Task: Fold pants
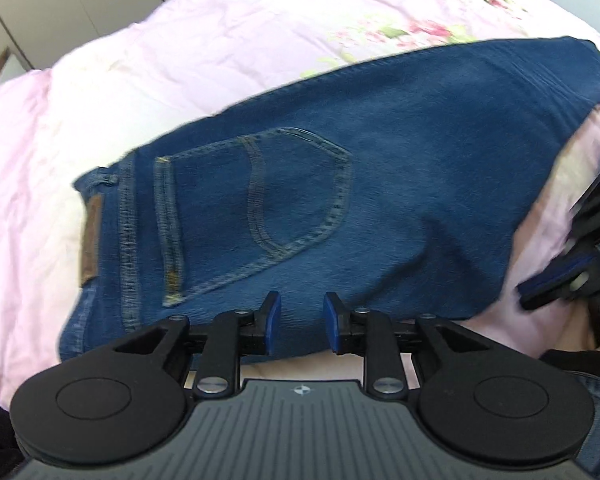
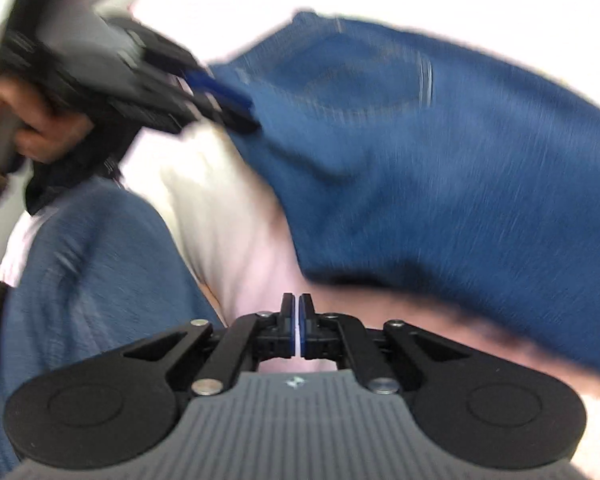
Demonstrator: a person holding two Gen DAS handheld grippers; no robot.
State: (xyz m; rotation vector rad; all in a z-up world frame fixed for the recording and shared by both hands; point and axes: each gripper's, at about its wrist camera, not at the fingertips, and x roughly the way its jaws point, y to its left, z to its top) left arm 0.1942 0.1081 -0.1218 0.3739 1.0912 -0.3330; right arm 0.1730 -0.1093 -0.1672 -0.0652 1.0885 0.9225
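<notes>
Left wrist view: blue jeans lie pocket-up on a pink floral duvet, pale wardrobe doors behind; left gripper gapes empty above them, right gripper pinched closed, empty

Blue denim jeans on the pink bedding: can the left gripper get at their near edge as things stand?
Probably yes: the left gripper is open right over the blue denim jeans near edge, nothing between them.
</notes>
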